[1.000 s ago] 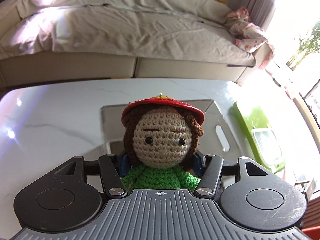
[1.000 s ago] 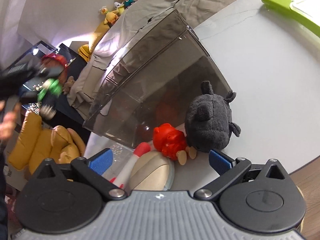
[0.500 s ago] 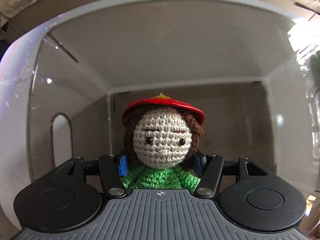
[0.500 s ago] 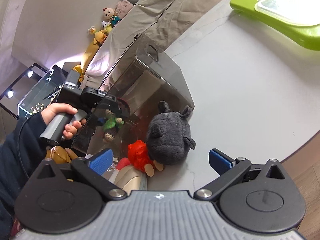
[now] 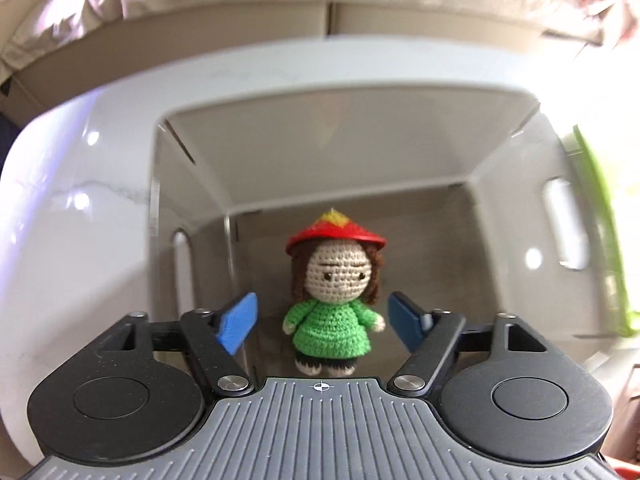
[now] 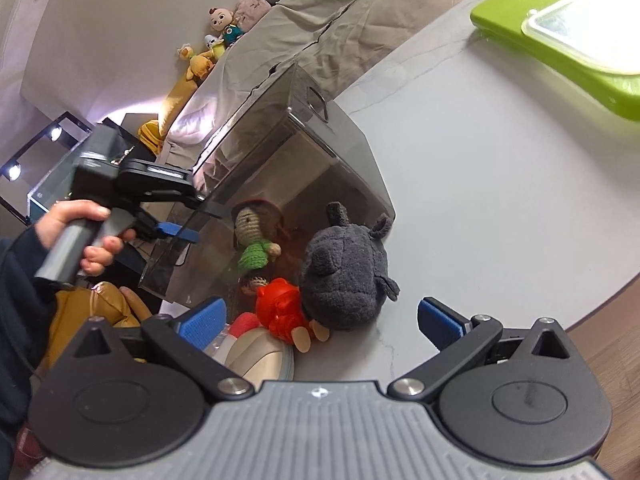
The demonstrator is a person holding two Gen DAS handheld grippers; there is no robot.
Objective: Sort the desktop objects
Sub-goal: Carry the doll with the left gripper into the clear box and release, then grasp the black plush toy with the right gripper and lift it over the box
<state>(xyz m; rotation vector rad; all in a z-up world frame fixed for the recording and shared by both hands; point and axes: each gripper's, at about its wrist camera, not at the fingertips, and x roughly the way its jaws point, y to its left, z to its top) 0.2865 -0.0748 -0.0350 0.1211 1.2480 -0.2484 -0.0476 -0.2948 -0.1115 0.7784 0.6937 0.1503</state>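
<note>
In the right wrist view, a hand point(image 6: 86, 236) at mid left grips the handle of the left claw point(image 6: 178, 234), which reaches over the rim of the bin point(image 6: 320, 136) near the frame's centre. Through the bin's smoky wall the doll point(image 6: 256, 246) shows inside, low against the near side. Just right of it, outside the bin, a grey plush point(image 6: 344, 276) sits on the table point(image 6: 500, 184), with a red toy point(image 6: 282, 310) touching its lower left. Below them the right claw point(image 6: 320, 320) stands wide, nothing between its blue pads — released. A green tray point(image 6: 560, 48) lies at the upper right.

In the left wrist view, the table point(image 5: 80, 200) fills the left, and the bin point(image 5: 192, 184) opens across the middle. The doll point(image 5: 332, 308) stands upright on the bin floor at centre, in a red hat and green dress. The left claw point(image 5: 324, 316) is opening: its blue pads point(image 5: 240, 320) flank the doll on either side without touching it — let go. The green tray point(image 5: 600, 232) edges the right side, blurred.
</note>
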